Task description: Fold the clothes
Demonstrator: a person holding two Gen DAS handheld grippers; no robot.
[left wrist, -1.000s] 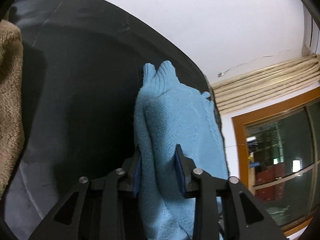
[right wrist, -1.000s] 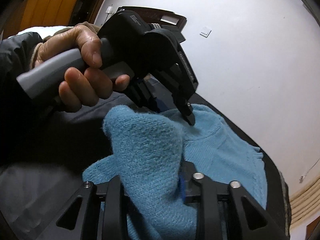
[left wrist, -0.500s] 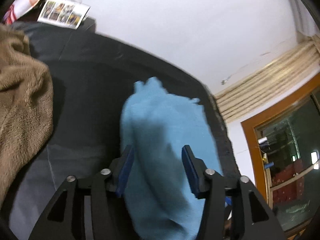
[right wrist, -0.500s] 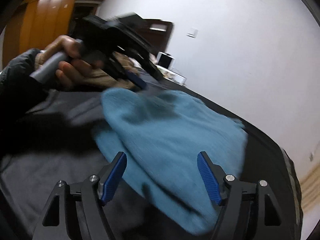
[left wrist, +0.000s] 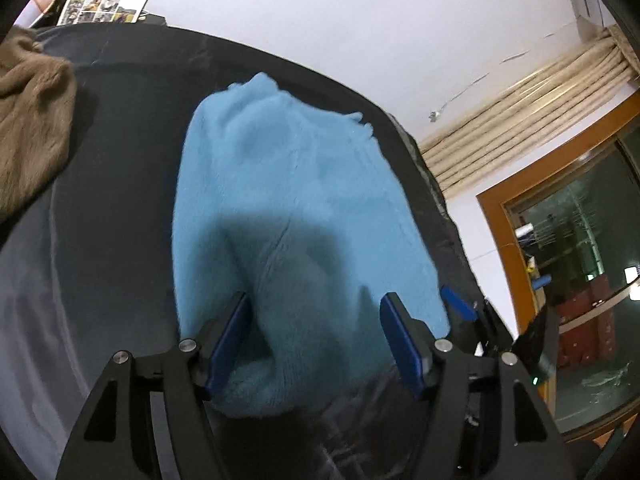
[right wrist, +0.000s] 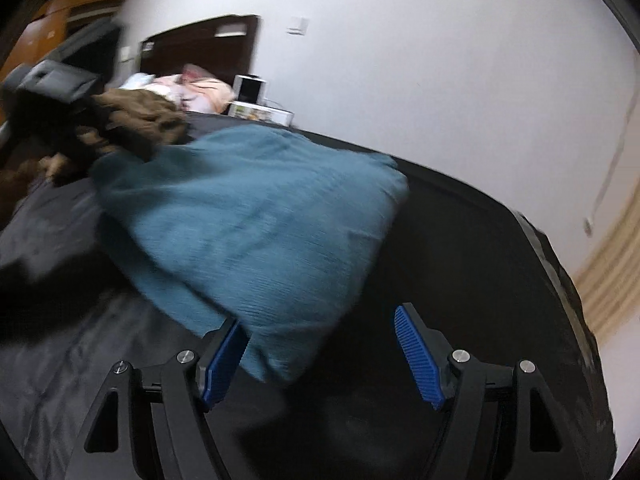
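A light blue knitted sweater (left wrist: 288, 200) lies folded in a thick bundle on the black sheet (left wrist: 120, 160). My left gripper (left wrist: 314, 340) is open, and the sweater's near edge sits loose between its blue pads (left wrist: 228, 336). In the right wrist view the sweater (right wrist: 248, 220) is motion-blurred, its corner reaching the left pad. My right gripper (right wrist: 320, 360) is open, holding nothing. One blue pad of the right gripper (left wrist: 458, 304) shows beside the sweater in the left wrist view. The left gripper (right wrist: 52, 80) appears blurred at the far left.
A brown fuzzy garment (left wrist: 32, 120) is heaped left of the sweater, seen also as the brown garment (right wrist: 132, 120). Photo sheets (left wrist: 104, 8) and pink bedding (right wrist: 192, 88) lie beyond the sheet. White wall behind; curtain (left wrist: 540, 92) and window (left wrist: 580, 280) to the right.
Both grippers were shut on the sweater a second ago. They have opened, let it go and drawn back. The sweater has dropped onto the sheet as a folded bundle.
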